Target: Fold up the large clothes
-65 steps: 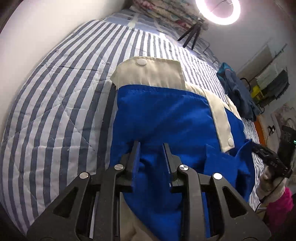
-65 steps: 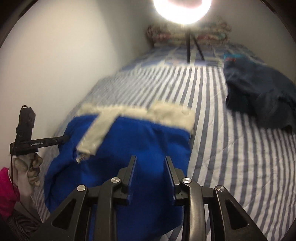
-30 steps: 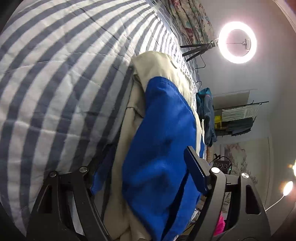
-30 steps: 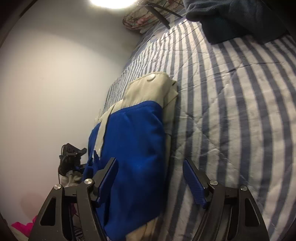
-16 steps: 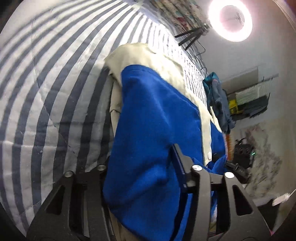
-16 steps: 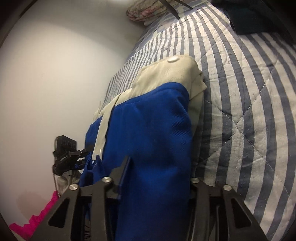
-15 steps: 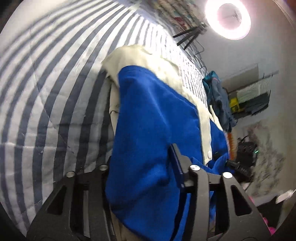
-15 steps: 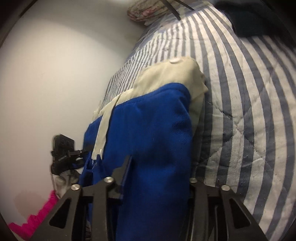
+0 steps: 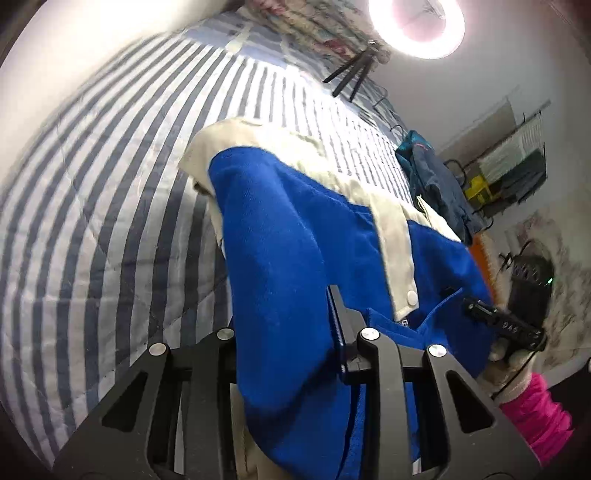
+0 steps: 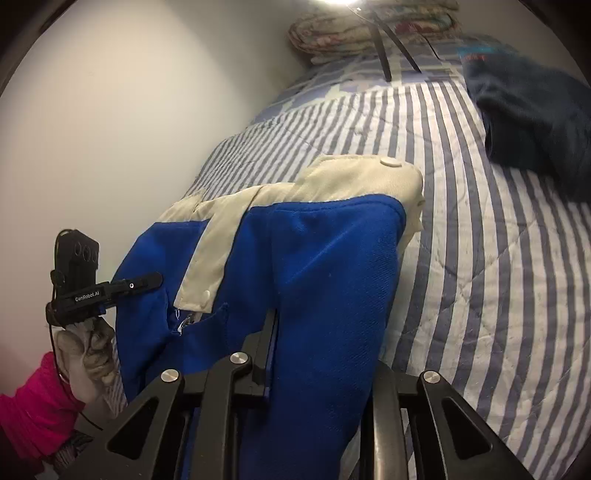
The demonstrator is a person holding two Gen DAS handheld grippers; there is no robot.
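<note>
A folded blue jacket (image 9: 295,236) with cream collar and placket lies on the striped quilt (image 9: 92,221). It also shows in the right wrist view (image 10: 325,258). My left gripper (image 9: 284,325) is shut on the jacket's left near edge; thick blue fabric fills the jaws and hides the left finger. My right gripper (image 10: 321,339) is shut on the jacket's right near edge, and fabric covers its right finger. The near end of the jacket is raised off the bed; the cream collar end (image 10: 369,173) rests on the quilt.
A dark blue garment (image 10: 532,114) lies crumpled on the bed to the right. A ring light (image 9: 417,26) on a tripod and folded floral bedding (image 10: 369,33) stand at the bed's far end. A white wall (image 10: 129,129) runs along the left.
Both grippers closed from wide open onto the jacket's near side edges about a second ago. Since then they have lifted and levelled, raising the near end of the jacket.
</note>
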